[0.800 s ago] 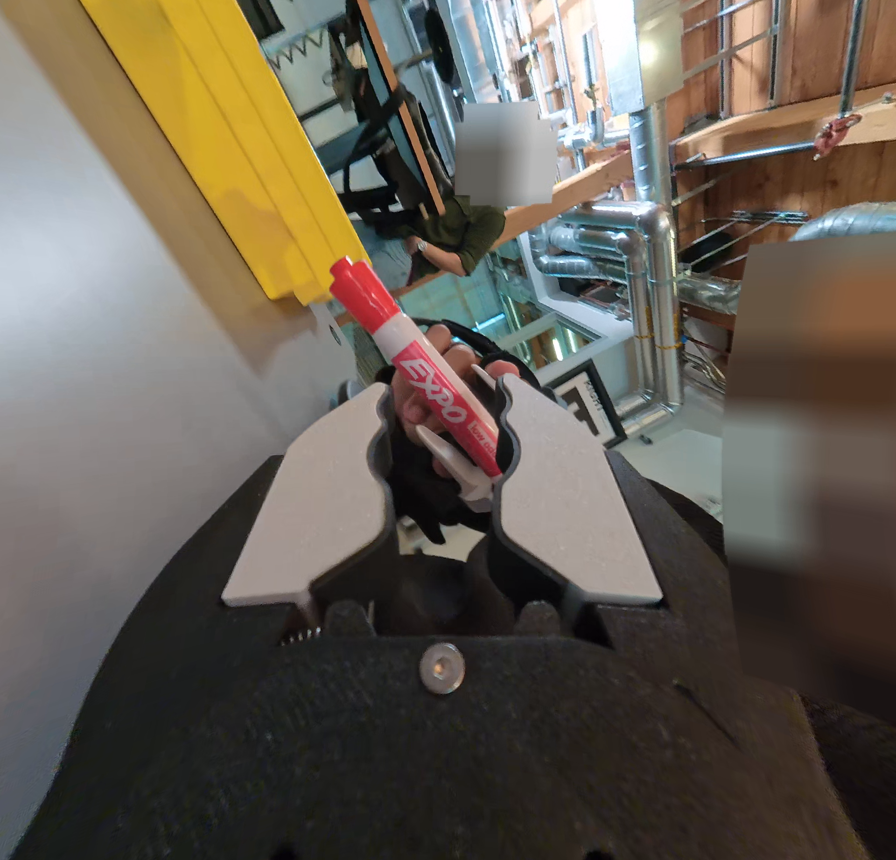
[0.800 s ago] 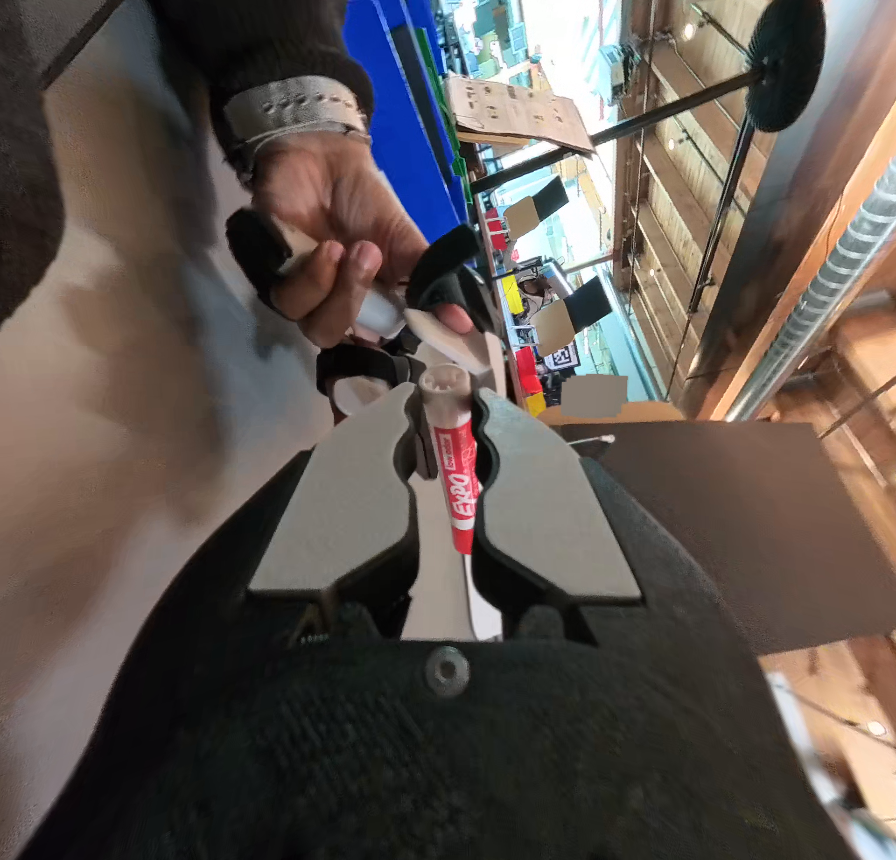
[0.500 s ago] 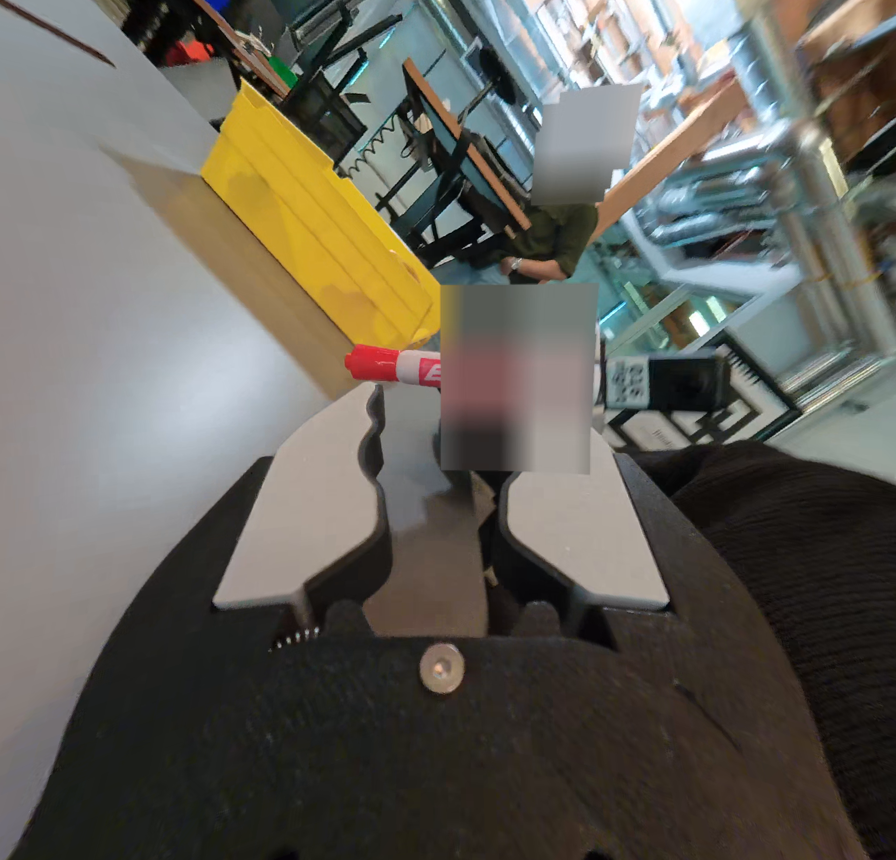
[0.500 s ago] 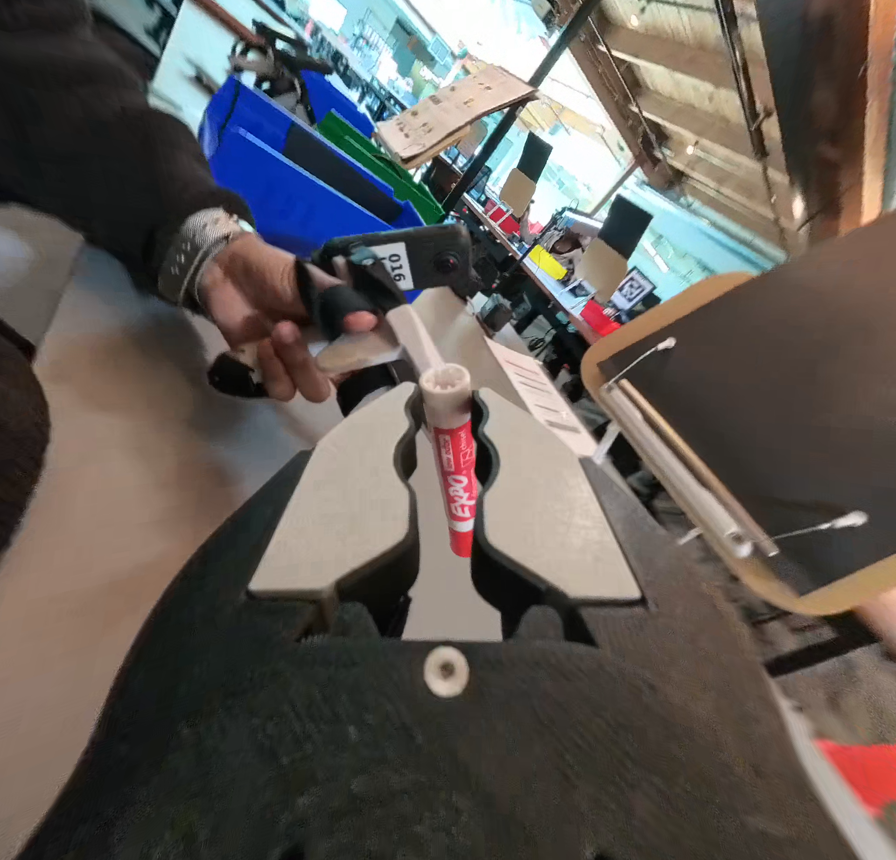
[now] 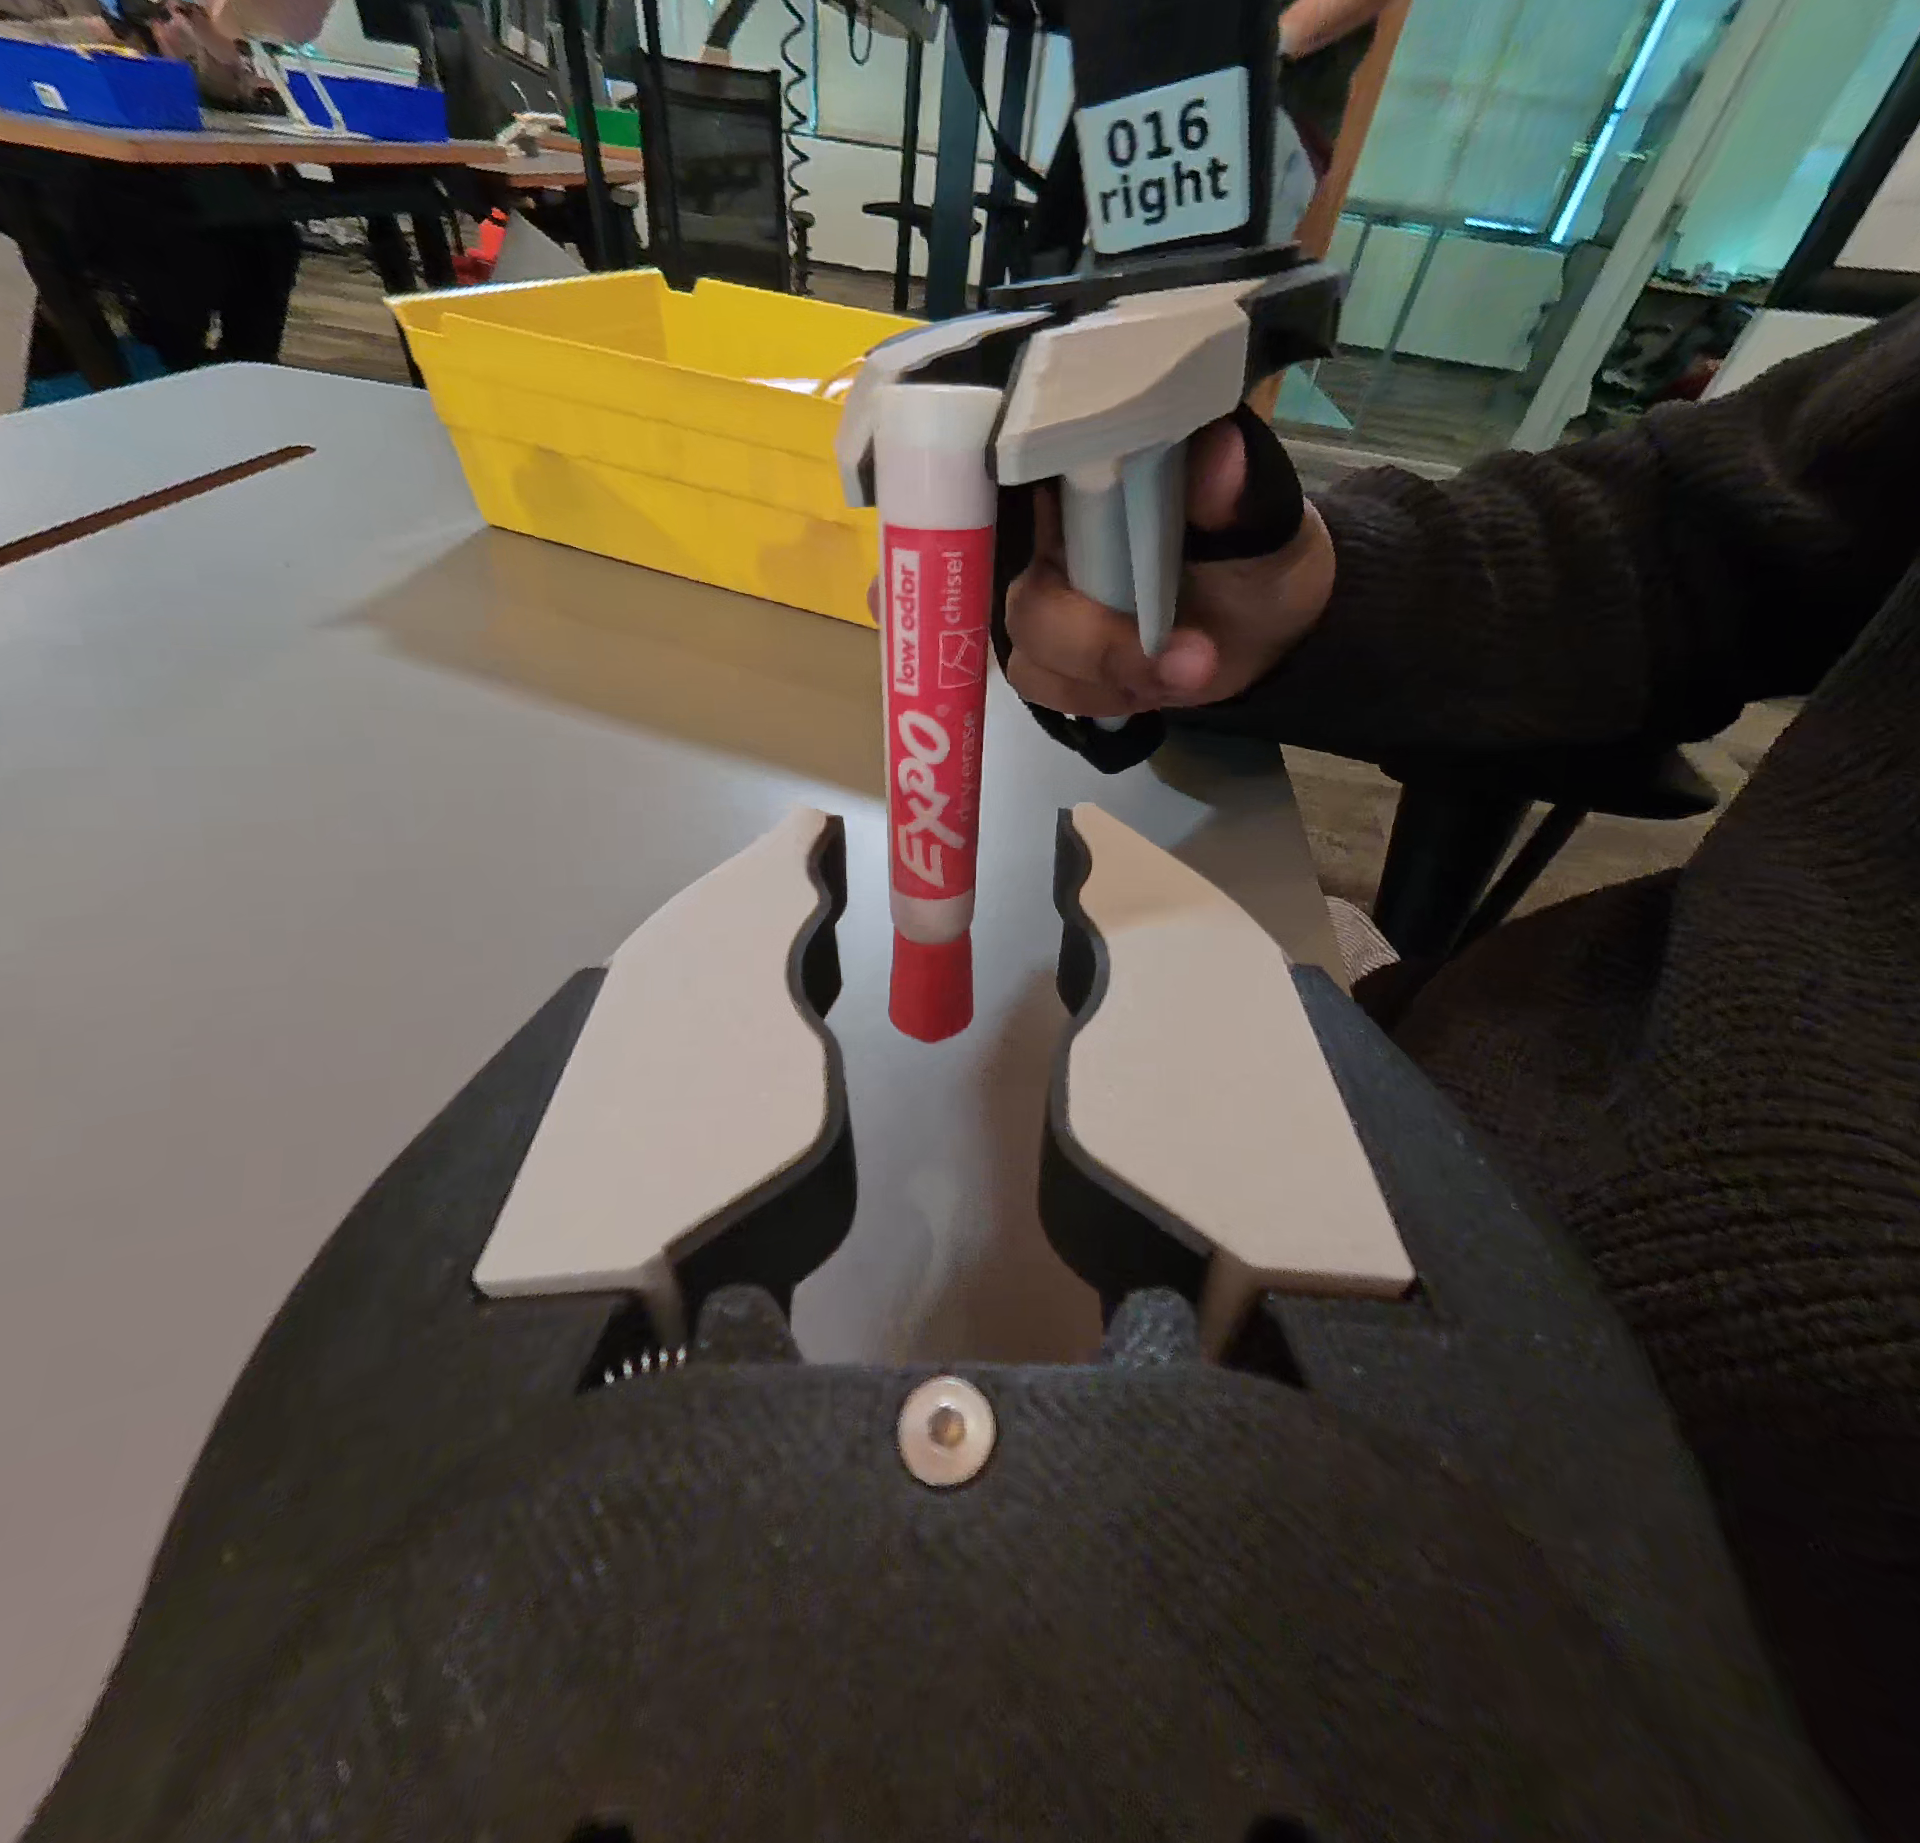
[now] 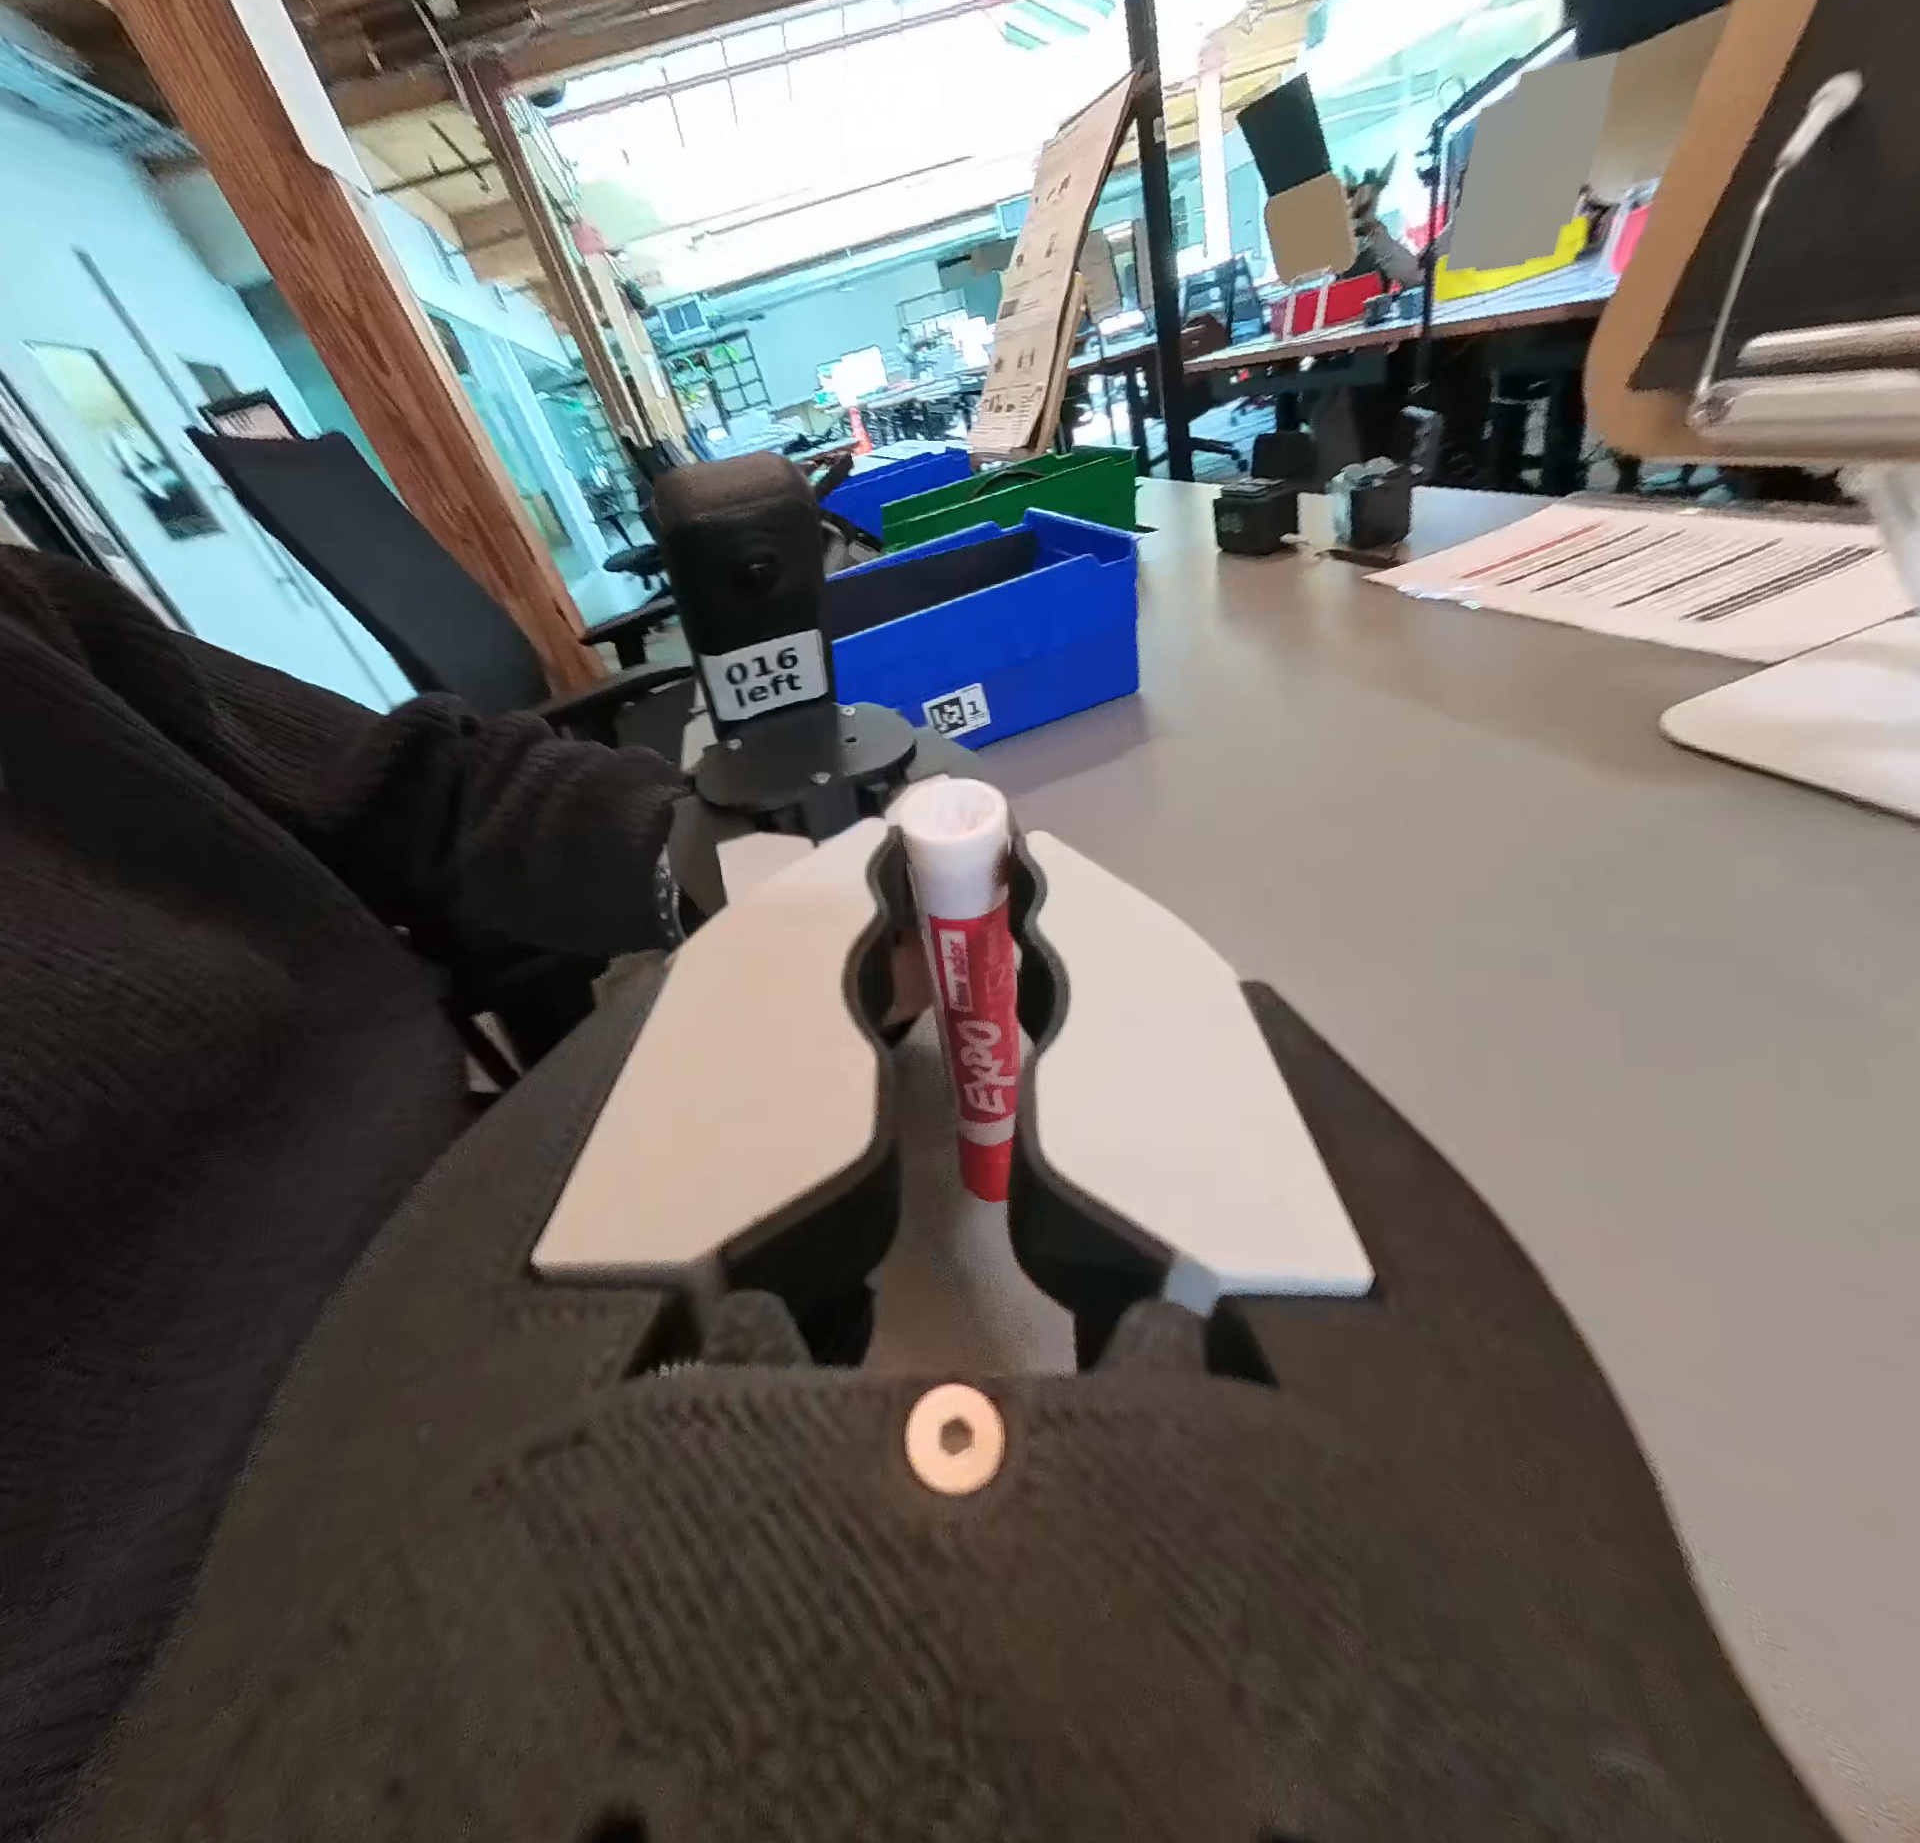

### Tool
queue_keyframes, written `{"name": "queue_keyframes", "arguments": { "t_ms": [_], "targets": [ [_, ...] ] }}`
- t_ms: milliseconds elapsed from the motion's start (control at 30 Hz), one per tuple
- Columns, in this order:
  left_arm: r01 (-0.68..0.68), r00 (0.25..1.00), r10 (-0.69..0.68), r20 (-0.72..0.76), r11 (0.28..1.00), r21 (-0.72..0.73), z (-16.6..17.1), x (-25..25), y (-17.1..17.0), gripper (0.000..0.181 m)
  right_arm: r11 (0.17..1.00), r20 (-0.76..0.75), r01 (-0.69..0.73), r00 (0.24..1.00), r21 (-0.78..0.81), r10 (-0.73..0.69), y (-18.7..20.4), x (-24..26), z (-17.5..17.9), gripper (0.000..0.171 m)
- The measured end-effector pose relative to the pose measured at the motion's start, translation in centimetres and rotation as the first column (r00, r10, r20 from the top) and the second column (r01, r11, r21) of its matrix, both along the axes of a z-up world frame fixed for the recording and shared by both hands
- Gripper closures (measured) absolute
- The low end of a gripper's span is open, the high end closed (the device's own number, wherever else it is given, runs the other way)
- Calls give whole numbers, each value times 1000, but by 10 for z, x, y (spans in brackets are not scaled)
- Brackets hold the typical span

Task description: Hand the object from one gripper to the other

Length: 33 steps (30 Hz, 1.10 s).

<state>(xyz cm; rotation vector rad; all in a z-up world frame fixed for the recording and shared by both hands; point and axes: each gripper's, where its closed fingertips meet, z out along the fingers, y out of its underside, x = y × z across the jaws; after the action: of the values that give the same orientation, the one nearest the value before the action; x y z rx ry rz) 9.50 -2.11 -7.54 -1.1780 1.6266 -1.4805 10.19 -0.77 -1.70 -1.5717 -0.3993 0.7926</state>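
A red and white marker (image 5: 935,713) hangs upright, red cap down, above the grey table (image 5: 312,806). My right gripper (image 5: 925,411) is shut on its white upper end and comes in from the top right, held by a hand in a black sleeve. My left gripper (image 5: 945,837) is open. The marker's cap end sits in the gap between its fingers (image 5: 727,1014) and touches neither. In the right wrist view my right gripper (image 6: 956,858) is shut on the marker (image 6: 966,983). The left gripper's body (image 6: 769,650) is just beyond it, to the left.
A yellow bin (image 5: 644,411) stands on the table behind the marker. A blue bin (image 6: 997,619) and a green bin (image 6: 1018,494) stand farther back. Printed sheets (image 6: 1662,578) and a clipboard on a stand (image 6: 1766,235) are at the right. The gap from one gripper's tips to the other's is roughly 6 cm.
Both grippers have swung level. The marker, held by the right gripper throughout, has turned from cap pointing up-left to hanging cap down between the left gripper's open fingers.
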Motion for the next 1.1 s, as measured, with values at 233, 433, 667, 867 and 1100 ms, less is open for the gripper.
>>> {"name": "queue_keyframes", "arguments": {
  "t_ms": [233, 433, 667, 867, 1100],
  "targets": [
    [26, 998, -23, -58, 999, 39, -12, 0, -7, 161, 998, -55, -57, 997, -39, 55, -2, -9, -3, 151],
    [21, 998, -19, -60, 999, 38, -10, 0, -6, 162, 997, -55, -73, 996, -22, 71, -4, -10, 0, 151],
    [-6, 999, 4, -38, 999, -40, -1, 1, 4, 161, 998, 6, -14, 1000, 60, 14, -1, 0, 4, 142],
    [-34, 999, 39, 16, 966, -255, 19, 0, 23, 162, 999, 16, -13, 1000, 33, 12, 3, 3, -4, 141],
    [-6, 993, 60, 104, 890, -457, 42, -6, 37, 162, 997, 54, -38, 998, -67, 41, 7, -8, -27, 147]
  ]
}}
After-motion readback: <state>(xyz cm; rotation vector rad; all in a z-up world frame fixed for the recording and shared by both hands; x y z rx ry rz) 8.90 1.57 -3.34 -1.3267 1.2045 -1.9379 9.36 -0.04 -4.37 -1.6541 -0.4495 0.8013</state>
